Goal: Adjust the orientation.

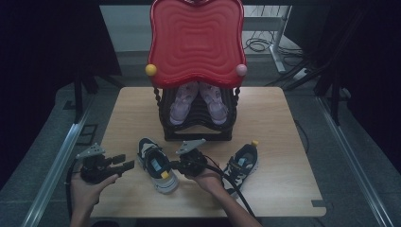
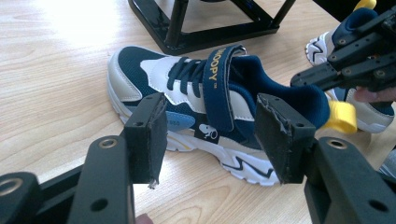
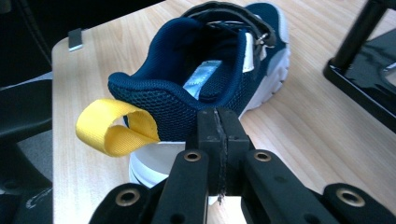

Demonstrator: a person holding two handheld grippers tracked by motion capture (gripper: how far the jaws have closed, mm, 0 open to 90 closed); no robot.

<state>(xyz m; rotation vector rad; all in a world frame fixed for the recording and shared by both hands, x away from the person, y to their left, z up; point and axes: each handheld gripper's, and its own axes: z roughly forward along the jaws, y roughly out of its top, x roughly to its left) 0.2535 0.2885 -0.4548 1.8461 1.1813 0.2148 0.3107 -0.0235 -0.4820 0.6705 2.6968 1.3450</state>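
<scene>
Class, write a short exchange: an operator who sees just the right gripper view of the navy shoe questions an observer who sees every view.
Operator: Is there another shoe?
Observer: Yes. A second navy shoe lies on the table, on the other side of the right gripper.
Operator: What about the left gripper?
Observer: The left gripper is open, its jaws facing the side of the first shoe, apart from it.
</scene>
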